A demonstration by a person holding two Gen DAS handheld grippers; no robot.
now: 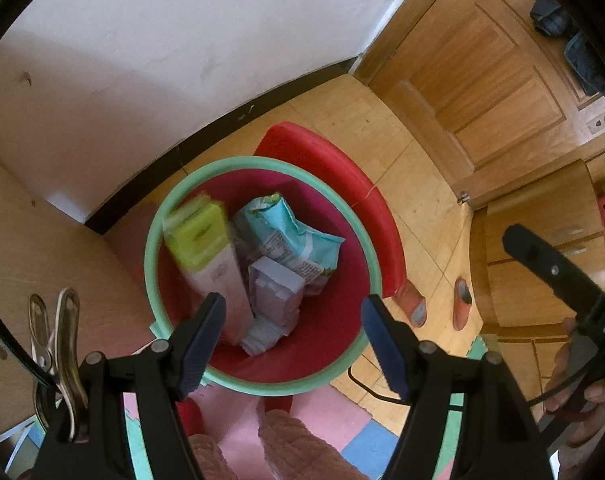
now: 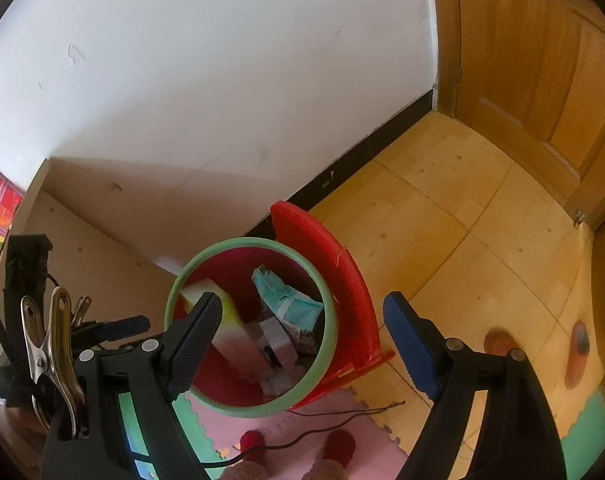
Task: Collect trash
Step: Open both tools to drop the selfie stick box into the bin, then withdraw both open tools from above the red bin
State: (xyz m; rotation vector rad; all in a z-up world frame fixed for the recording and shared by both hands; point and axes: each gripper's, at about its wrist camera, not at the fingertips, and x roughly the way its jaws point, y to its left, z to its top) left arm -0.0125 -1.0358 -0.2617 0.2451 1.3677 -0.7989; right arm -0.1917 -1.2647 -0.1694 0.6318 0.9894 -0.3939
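A red bin with a green rim (image 1: 158,280) stands on the floor, right below both grippers. In it lie a yellow-green and white box (image 1: 206,248), blurred and leaning on the left wall, a crumpled blue and white snack bag (image 1: 290,240) and a pale lilac carton (image 1: 274,292). My left gripper (image 1: 292,344) hangs open over the bin's near rim with nothing between its fingers. My right gripper (image 2: 302,346) is open too, over the same bin (image 2: 330,320), and holds nothing. One of its black fingers (image 1: 542,264) shows at the right of the left wrist view.
A red plastic piece (image 1: 334,184) stands behind the bin against the wall. Two orange slippers (image 1: 416,304) lie on the wood floor to the right. A foam mat (image 1: 334,412), a thin black cable (image 2: 342,416) and the person's fuzzy pink feet (image 1: 294,440) are below. A wooden panel (image 1: 42,240) is left, a door (image 1: 482,80) right.
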